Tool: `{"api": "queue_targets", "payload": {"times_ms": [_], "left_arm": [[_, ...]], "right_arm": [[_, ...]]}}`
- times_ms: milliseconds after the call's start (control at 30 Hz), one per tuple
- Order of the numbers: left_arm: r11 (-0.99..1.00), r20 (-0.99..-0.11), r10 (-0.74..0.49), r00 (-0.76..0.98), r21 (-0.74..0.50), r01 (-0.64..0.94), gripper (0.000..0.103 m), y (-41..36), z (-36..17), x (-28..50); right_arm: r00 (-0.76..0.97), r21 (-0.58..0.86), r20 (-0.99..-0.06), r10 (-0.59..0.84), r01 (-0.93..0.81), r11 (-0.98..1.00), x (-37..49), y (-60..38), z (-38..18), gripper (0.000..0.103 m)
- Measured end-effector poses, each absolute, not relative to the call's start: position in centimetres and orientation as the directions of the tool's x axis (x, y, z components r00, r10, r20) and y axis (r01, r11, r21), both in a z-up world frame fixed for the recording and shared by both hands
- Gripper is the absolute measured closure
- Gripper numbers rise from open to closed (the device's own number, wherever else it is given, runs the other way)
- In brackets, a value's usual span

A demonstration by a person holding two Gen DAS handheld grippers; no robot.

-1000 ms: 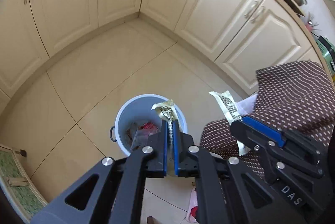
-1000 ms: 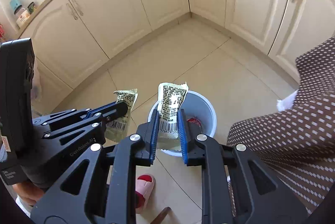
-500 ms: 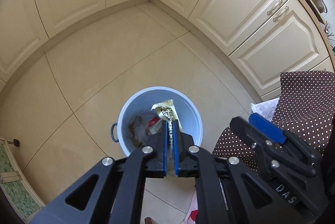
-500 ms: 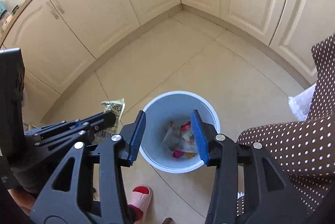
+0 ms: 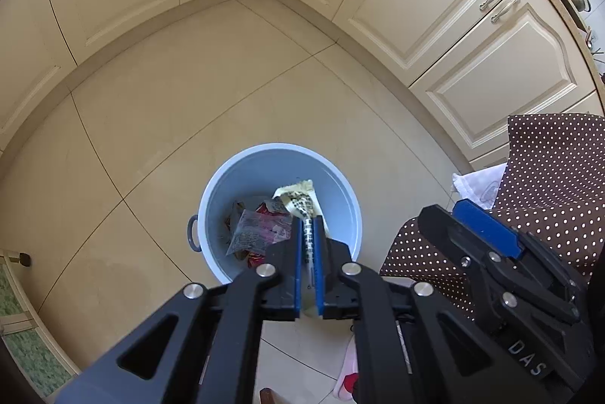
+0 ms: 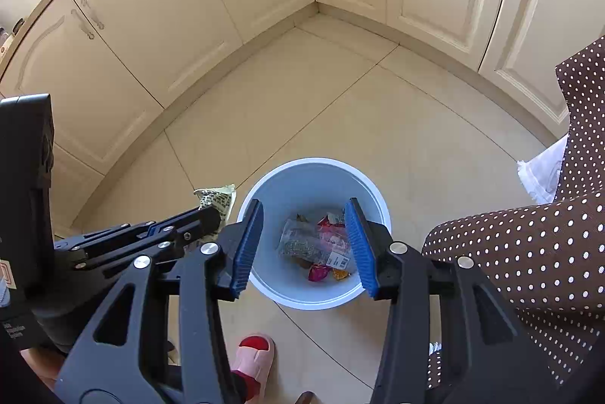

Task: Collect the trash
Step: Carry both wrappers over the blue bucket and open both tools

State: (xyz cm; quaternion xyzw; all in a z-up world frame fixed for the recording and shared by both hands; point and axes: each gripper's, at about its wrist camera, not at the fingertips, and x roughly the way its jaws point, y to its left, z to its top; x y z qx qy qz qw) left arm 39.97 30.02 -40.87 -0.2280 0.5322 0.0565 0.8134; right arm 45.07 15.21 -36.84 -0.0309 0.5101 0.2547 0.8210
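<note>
A crumpled pale-yellow printed snack wrapper [image 5: 302, 203] is pinched between the blue pads of the left gripper [image 5: 309, 234], which clenches it above the round light-blue plastic bin [image 5: 223, 184]; in the left wrist view the wrapper's free end sticks out toward 12 o'clock over the bin's opening. The bin stands on the beige tiled floor [image 5: 181, 94] and holds a heap of mixed wrappers [image 6: 317, 245], clear, red and orange. The right gripper [image 6: 304, 234] hangs over the bin with its jaws apart and nothing between them. At 6 o'clock in the right wrist view a pink slipper with a red sock [image 6: 253, 358] shows.
</note>
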Motion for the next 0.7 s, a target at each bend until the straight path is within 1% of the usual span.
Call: {"api": "queue_targets", "payload": {"times_ms": [33, 67, 100, 167, 200, 367, 467, 533, 633, 700], "left_arm": [[0.889, -0.890, -0.148, 0.431, -0.311, -0.336, 0.096, 30.1, -40.8, 40.0], [0.887, -0.888, -0.150, 0.435, -0.315, -0.338, 0.094, 30.2, -40.8, 40.0], [0.885, -0.886, -0.156, 0.437, -0.322, -0.338, 0.085, 30.2, -40.7, 39.9], [0.881, -0.882, -0.150, 0.446, -0.324, -0.345, 0.077, 30.4, -40.6, 39.8], [0.879, -0.880, -0.151, 0.450, -0.327, -0.346, 0.075, 30.5, -40.5, 39.7], [0.877, -0.876, -0.151, 0.458, -0.333, -0.347, 0.071, 30.8, -40.1, 39.5], [0.878, -0.874, -0.154, 0.461, -0.335, -0.342, 0.071, 30.9, -39.7, 39.4], [0.881, -0.871, -0.147, 0.469, -0.331, -0.338, 0.070, 30.9, -38.9, 39.1], [0.889, -0.857, -0.133, 0.498, -0.326, -0.323, 0.065, 30.6, -37.1, 37.9], [0.893, -0.849, -0.121, 0.514, -0.320, -0.318, 0.065, 30.3, -35.8, 37.1]], "right_arm": [[0.352, 0.208, -0.853, 0.386, -0.450, 0.869, 45.1, 15.2, -36.8, 0.058], [0.352, 0.208, -0.853, 0.386, -0.449, 0.869, 45.0, 15.1, -36.8, 0.058], [0.351, 0.209, -0.853, 0.386, -0.448, 0.869, 45.0, 15.1, -36.7, 0.058], [0.355, 0.208, -0.852, 0.384, -0.444, 0.871, 45.0, 14.9, -36.8, 0.057], [0.356, 0.208, -0.852, 0.384, -0.444, 0.872, 45.0, 14.8, -36.8, 0.057], [0.357, 0.202, -0.853, 0.382, -0.448, 0.871, 44.8, 14.7, -36.6, 0.057], [0.358, 0.201, -0.852, 0.382, -0.449, 0.870, 44.6, 14.6, -36.2, 0.057], [0.361, 0.200, -0.851, 0.382, -0.449, 0.871, 44.5, 14.5, -35.7, 0.057], [0.376, 0.195, -0.843, 0.385, -0.454, 0.870, 44.0, 14.1, -34.3, 0.057], [0.392, 0.193, -0.832, 0.392, -0.457, 0.868, 43.4, 13.6, -32.9, 0.057]]}}
